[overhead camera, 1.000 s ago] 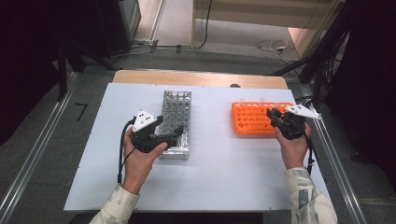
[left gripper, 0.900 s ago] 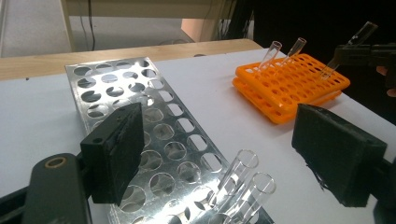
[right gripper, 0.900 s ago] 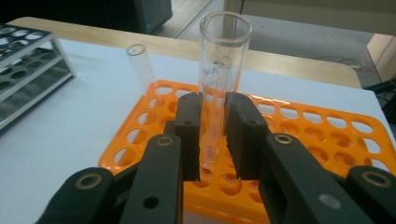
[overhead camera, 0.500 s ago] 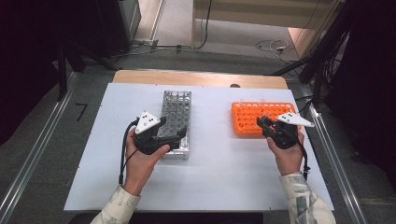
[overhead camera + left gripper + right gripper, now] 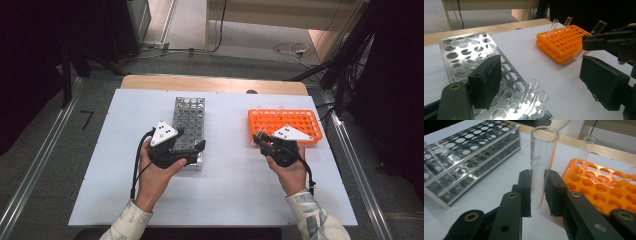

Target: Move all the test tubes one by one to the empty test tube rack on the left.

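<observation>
Right gripper view: right gripper (image 5: 537, 192) jaws clamp glass test tube (image 5: 542, 162) at mid-length, upright for carrying toward metal rack (image 5: 466, 157) at 10 o'clock; orange rack (image 5: 604, 187) at 3 o'clock. Left gripper (image 5: 541, 87), jaws wide apart, seemingly straddles the metal rack's near corner to steady it.

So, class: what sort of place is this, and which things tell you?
Probably a lab-style workbench: a white table bearing a metal test-tube rack and an orange rack, with a glass test tube gripped in the right tongs.
</observation>
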A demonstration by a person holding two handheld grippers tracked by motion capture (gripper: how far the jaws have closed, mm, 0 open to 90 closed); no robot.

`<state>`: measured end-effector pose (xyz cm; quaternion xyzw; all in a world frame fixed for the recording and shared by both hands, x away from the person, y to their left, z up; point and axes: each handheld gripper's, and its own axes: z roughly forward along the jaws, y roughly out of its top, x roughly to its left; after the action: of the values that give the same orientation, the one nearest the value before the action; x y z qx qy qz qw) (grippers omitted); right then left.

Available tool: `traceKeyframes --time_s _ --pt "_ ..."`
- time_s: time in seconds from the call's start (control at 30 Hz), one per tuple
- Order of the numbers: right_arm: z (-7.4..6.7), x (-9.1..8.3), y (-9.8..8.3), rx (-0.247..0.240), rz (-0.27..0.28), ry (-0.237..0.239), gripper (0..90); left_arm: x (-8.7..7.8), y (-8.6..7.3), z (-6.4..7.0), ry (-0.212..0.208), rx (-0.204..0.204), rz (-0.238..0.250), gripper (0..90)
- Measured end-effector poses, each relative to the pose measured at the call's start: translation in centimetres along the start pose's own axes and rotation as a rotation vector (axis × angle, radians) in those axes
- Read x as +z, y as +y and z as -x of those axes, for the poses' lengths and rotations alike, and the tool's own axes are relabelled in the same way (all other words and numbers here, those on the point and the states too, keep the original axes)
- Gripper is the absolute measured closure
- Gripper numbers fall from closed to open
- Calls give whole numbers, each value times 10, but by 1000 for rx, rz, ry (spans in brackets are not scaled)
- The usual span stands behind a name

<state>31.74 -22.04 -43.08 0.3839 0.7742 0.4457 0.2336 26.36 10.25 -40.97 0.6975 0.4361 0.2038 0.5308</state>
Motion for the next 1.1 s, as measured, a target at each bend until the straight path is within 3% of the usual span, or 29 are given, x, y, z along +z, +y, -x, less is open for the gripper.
traceKeyframes --time_s 0.27,0.73,0.93,1.1 --pt "-18 9 -1 -26 -17 52 730 2 0 4 -22 6 -5 182" --pt "-48 20 -4 -72 -54 135 730 11 -1 22 -70 59 -21 213" --pt "-63 25 -4 -88 -63 175 730 18 0 34 -89 100 -13 277" --pt "-71 27 -4 -106 -72 202 730 28 -3 44 -125 133 -43 320"
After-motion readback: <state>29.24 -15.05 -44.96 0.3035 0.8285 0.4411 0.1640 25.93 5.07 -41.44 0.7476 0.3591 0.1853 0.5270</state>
